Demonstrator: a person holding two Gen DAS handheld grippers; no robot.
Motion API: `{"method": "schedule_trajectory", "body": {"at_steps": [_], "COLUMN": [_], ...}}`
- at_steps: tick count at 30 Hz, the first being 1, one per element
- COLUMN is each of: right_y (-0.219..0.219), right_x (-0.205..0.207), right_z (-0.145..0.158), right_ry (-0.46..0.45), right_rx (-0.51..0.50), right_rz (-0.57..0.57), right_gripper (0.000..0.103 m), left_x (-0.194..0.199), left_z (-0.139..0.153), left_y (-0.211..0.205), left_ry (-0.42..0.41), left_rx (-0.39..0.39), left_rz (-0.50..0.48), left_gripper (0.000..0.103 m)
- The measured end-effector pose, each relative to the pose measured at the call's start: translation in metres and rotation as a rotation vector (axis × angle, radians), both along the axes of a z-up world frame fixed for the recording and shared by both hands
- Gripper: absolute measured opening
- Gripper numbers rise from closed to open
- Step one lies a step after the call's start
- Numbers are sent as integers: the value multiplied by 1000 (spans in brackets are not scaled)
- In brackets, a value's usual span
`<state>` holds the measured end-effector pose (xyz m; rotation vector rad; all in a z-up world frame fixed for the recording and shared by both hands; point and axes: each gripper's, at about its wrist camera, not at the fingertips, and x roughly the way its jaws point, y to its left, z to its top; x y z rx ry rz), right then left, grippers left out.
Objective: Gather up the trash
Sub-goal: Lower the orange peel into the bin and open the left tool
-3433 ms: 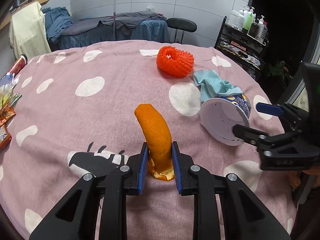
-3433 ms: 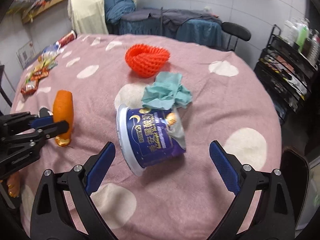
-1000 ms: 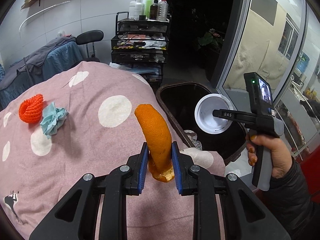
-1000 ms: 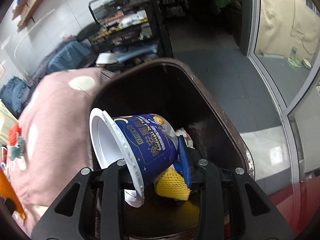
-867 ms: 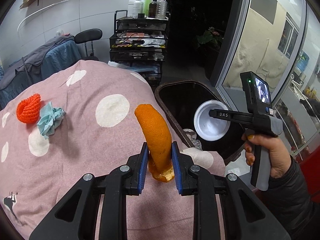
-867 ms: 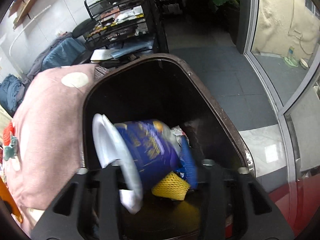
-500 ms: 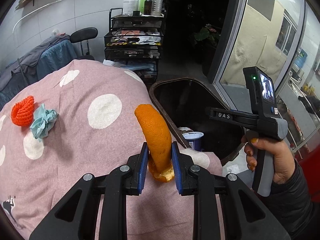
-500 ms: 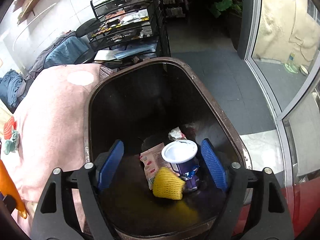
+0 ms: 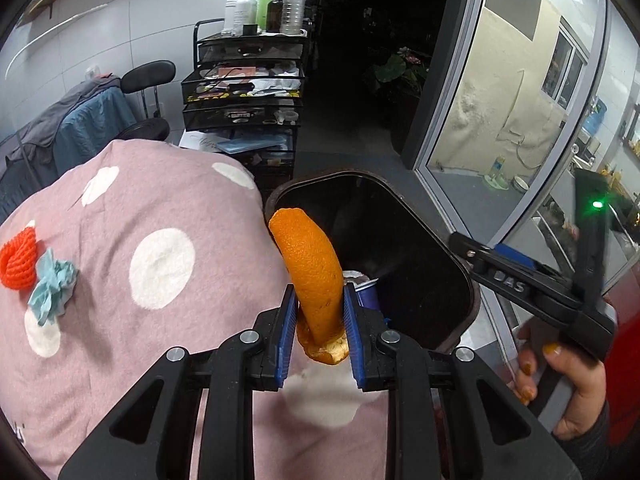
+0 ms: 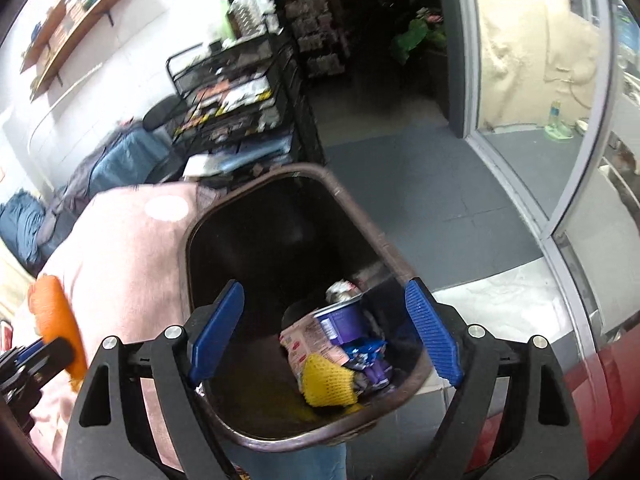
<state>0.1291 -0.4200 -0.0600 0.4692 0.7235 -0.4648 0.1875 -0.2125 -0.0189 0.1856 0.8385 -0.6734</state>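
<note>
Left claw (image 9: 319, 322) grips orange peel (image 9: 310, 268); right claw (image 10: 326, 338) spread above bin (image 10: 360, 216).

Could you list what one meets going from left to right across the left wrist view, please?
Red foam net → blue crumpled cloth → orange peel in the left hand-held gripper → trash bin → right hand-held gripper.
</note>
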Motion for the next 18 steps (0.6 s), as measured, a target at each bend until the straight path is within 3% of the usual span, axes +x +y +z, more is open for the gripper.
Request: {"method": "schedule_trajectory", "body": {"at_steps": [6, 18], "right_y": [-19, -34], "right_x": [-15, -21], "right_z": [13, 17], "right_ry": [-54, -66], "right_rx": [-8, 1], "right_rz": [-89, -128], "right_gripper": [84, 86], "left_x": [10, 25], "left_z": [-8, -30], "left_y": [-27, -62], "left_ry": [22, 74], "left_rx": [36, 98], "left_rz": [-26, -58], "left_gripper": [23, 24]}}
